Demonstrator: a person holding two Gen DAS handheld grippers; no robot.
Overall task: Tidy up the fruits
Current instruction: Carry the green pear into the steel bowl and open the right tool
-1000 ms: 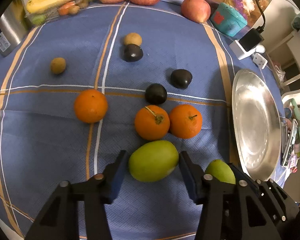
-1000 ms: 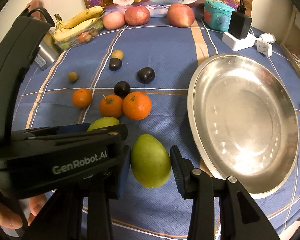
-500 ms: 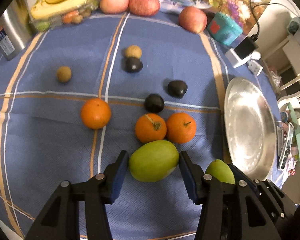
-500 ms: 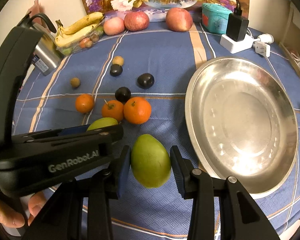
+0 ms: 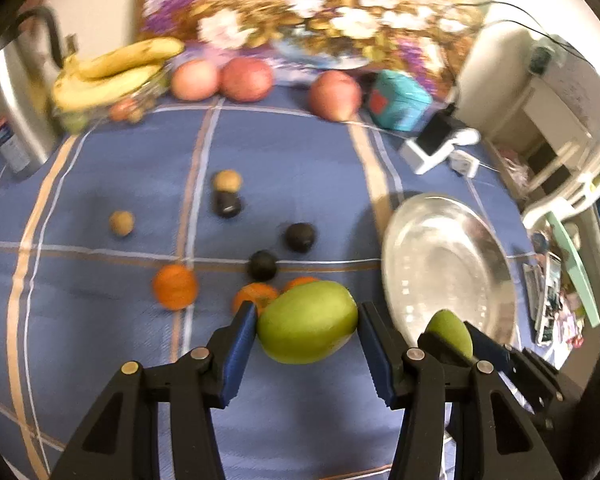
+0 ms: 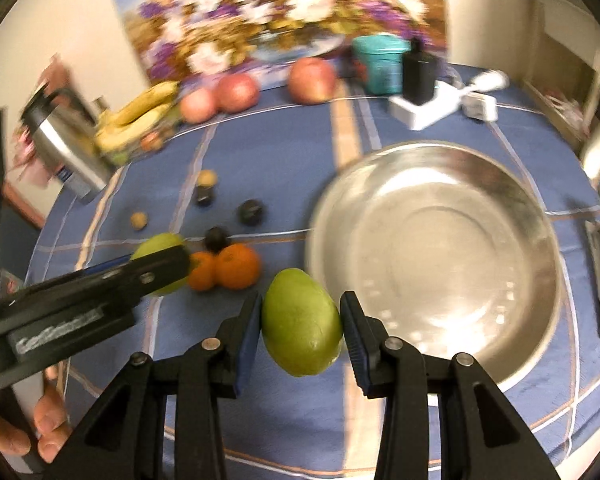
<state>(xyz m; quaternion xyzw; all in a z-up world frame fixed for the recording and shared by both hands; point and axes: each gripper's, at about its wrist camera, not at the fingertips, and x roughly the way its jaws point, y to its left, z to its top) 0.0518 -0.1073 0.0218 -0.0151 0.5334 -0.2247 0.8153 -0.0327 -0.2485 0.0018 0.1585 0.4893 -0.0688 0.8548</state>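
Observation:
My left gripper (image 5: pixel 307 330) is shut on a green mango (image 5: pixel 307 322) and holds it above the blue cloth. My right gripper (image 6: pixel 301 326) is shut on a second green mango (image 6: pixel 301 322), just left of the steel plate (image 6: pixel 480 304). In the left wrist view the right gripper's mango (image 5: pixel 449 332) shows in front of the plate (image 5: pixel 446 256). In the right wrist view the left gripper and its mango (image 6: pixel 160 254) show at the left. Three oranges (image 5: pixel 175 286) and three dark plums (image 5: pixel 299 236) lie on the cloth.
Bananas (image 5: pixel 116 68), three red apples (image 5: pixel 246 78), a steel kettle (image 5: pixel 10 100), a teal box (image 5: pixel 400 98) and a white charger block (image 5: pixel 436 146) stand along the table's far side. Two small brown fruits (image 5: pixel 121 222) lie at mid-left. A painting leans behind.
Both grippers have lifted their mangoes off the cloth and tilted up, so the table looks lower and farther. The right gripper has come closer to the plate.

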